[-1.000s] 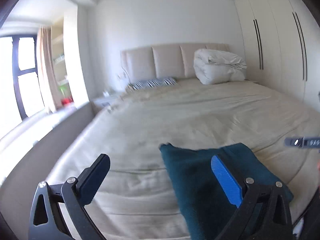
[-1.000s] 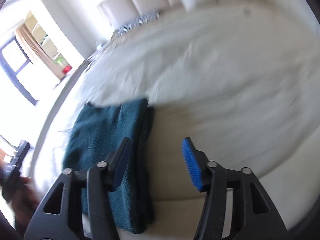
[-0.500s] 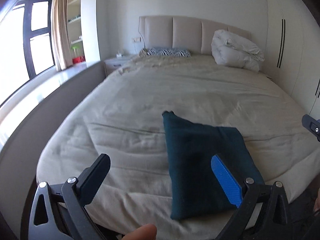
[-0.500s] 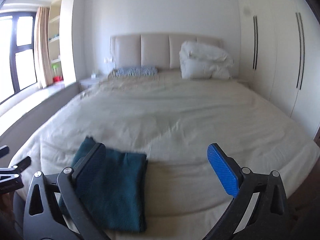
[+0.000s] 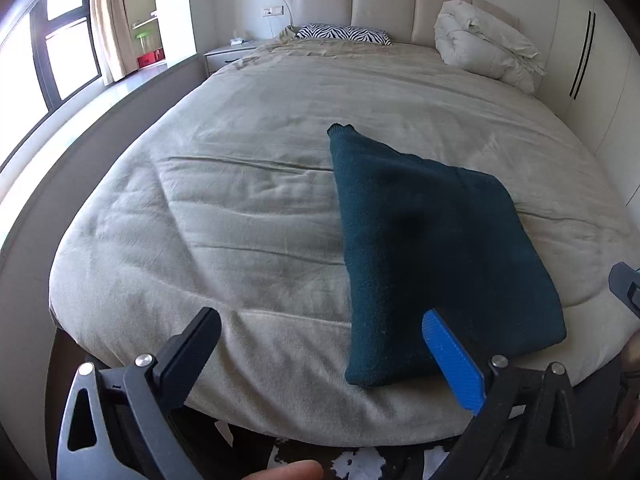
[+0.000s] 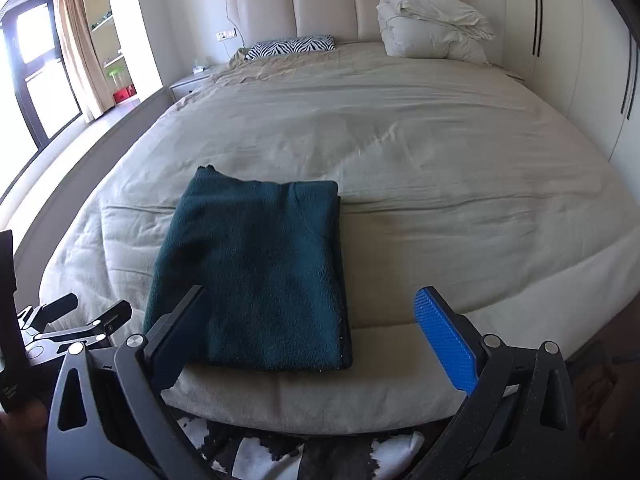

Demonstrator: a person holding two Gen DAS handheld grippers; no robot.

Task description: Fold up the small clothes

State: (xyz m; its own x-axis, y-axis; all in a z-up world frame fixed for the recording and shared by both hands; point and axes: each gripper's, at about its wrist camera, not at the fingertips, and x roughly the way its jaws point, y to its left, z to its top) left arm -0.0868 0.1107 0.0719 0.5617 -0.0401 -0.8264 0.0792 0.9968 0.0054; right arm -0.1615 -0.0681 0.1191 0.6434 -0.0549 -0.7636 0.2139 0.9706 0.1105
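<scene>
Right gripper [image 6: 324, 332] jaws spread wide, nothing between the pads, hanging over the foot edge of the bed [image 6: 420, 152]. Folded dark teal sweater [image 6: 256, 276] lies flat on the beige duvet near that edge, left of centre; the gripper's left finger overlaps its lower left corner in view, contact unclear. Left gripper [image 6: 76, 316] pokes in at far left, apart from the sweater. Zebra-print pillow [image 6: 292, 46] and bundled white comforter [image 6: 432, 28] sit by the headboard [image 6: 320, 4]. Black-and-white rug [image 6: 280, 456] shows below the bed.
</scene>
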